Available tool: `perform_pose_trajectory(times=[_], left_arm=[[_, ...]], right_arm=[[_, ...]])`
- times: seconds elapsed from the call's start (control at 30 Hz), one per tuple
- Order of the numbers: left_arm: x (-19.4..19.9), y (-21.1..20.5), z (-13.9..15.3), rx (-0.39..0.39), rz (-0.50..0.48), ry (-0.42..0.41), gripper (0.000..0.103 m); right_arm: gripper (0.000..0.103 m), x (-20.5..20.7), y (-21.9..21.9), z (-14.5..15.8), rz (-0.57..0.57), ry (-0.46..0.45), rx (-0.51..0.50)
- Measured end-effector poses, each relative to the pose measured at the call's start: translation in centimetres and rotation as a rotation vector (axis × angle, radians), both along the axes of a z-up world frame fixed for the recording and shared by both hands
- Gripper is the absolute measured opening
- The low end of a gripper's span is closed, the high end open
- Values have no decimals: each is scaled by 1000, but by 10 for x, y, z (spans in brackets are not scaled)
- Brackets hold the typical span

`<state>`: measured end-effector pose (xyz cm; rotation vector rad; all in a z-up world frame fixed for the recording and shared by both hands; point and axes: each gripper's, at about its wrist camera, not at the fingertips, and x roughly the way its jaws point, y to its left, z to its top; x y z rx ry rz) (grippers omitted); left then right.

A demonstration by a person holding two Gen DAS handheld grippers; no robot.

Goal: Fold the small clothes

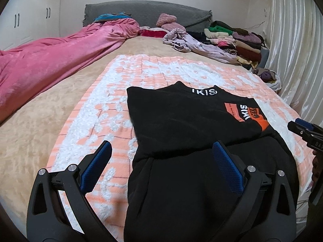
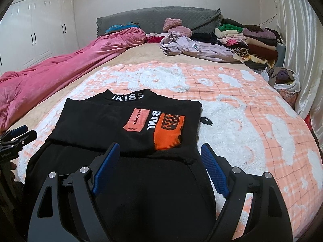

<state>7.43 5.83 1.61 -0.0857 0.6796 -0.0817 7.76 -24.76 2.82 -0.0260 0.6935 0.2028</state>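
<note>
A black top point(image 1: 181, 117) point(image 2: 113, 125) with white "IKISS" lettering and orange patches lies partly folded on a peach-and-white checked blanket point(image 1: 125, 80) point(image 2: 242, 121). Its sleeves are folded in across the body and its lower part hangs toward me over the bed edge. My left gripper point(image 1: 161, 153) is open, hovering just above the garment's near left side, holding nothing. My right gripper point(image 2: 159, 153) is open above the garment's near right side, holding nothing. Each gripper shows at the edge of the other's view: the right one point(image 1: 302, 129), the left one point(image 2: 20, 135).
A pink duvet point(image 1: 50, 60) point(image 2: 60, 66) lies along the left of the bed. A lilac garment point(image 1: 193, 42) point(image 2: 191, 44) and stacked folded clothes point(image 1: 242, 40) point(image 2: 252, 40) sit at the far right by the grey headboard point(image 2: 157, 18). A white curtain point(image 1: 292, 40) hangs at the right. A bag of clothes point(image 2: 286, 80) sits beside it.
</note>
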Motion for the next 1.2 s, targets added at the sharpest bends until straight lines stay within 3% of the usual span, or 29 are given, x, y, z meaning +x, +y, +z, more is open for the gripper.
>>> perform_pose_trajectory(times=[0.63,1.2], left_arm=[[-29,5,0,31,8,22,93],[-51,27,-12,38,57,87,93]], right_arm=[[81,-24,-13,2,15,2,6],[81,-44,-28,-16,22,55,7]])
